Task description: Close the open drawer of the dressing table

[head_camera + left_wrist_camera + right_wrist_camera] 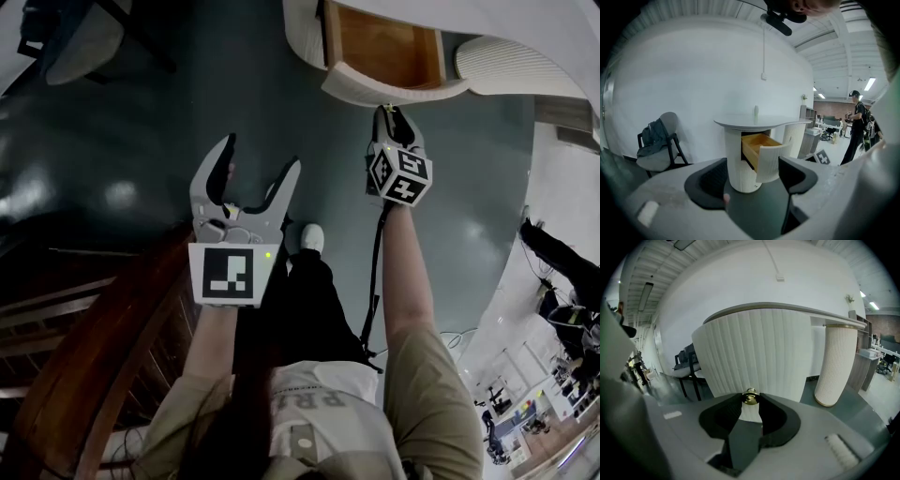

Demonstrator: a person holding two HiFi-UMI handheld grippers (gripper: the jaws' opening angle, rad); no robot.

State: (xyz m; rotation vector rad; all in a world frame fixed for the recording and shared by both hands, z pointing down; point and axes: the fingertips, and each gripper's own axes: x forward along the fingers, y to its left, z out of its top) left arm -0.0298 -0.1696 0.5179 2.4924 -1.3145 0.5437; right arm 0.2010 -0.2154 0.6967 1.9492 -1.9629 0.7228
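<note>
With the right gripper (392,117) clamped on the brass knob (750,397), push the drawer (384,52) squarely inward, without twisting

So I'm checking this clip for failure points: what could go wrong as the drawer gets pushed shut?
The right gripper pinches the small round knob only at its fingertips, so it may slip off. The drawer stands well out; an off-line push might jam it. The left gripper hangs open, steadying nothing.

Chair (655,161) with dark garment (653,136) by white wall (703,70); person (857,126) standing far right
</note>
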